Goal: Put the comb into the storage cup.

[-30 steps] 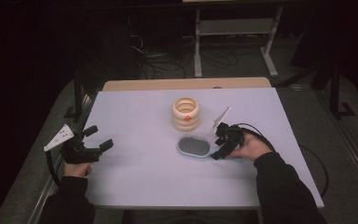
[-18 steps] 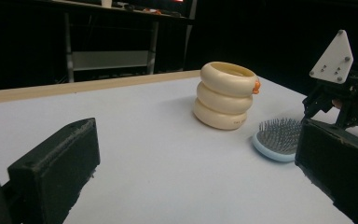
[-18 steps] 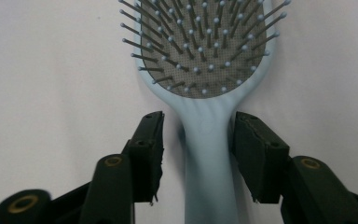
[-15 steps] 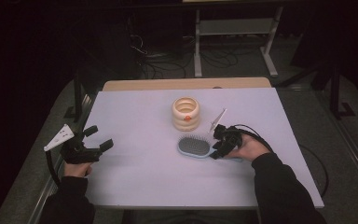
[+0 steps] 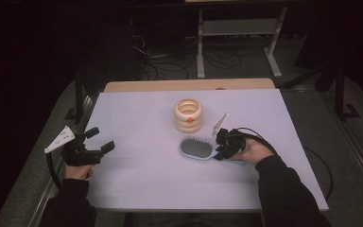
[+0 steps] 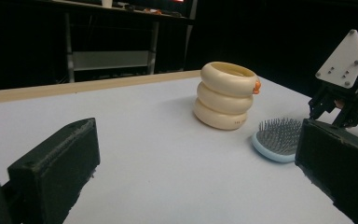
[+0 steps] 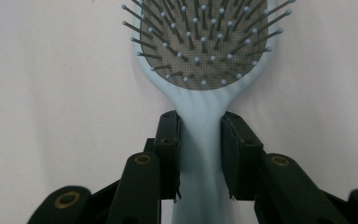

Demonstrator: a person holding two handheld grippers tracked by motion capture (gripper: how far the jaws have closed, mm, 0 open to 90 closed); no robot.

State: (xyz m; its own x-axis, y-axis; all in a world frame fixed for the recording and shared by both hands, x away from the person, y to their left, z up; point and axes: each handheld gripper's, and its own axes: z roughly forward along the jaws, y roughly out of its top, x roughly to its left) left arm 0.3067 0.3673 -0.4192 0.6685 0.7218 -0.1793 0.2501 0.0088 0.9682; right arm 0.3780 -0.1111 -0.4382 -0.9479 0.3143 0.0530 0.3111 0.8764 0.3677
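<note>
- High view: the right gripper sits at the handle end of a pale blue hairbrush, which lies bristles up on the white table, just in front of a cream stacked-ring holder. Against the earlier frames, brush and hands keep their places; what has changed is the jaws, which have just been closing on the handle. The left gripper waits well apart at the table's left edge, holding nothing.
- Left gripper view: its own two jaws stand wide apart with bare table between them. Across the table the holder shows three rings and an orange knob on its side, and the brush head rests flat on the surface, not yet lifted.
- Right gripper view: this settles what the high view cannot. Both pads bear against the sides of the handle just below the brush's neck, bristles pointing up toward the camera.
- Judgement: the grasp looks made, centred on the handle; lifting the brush is the likely next step.
</note>
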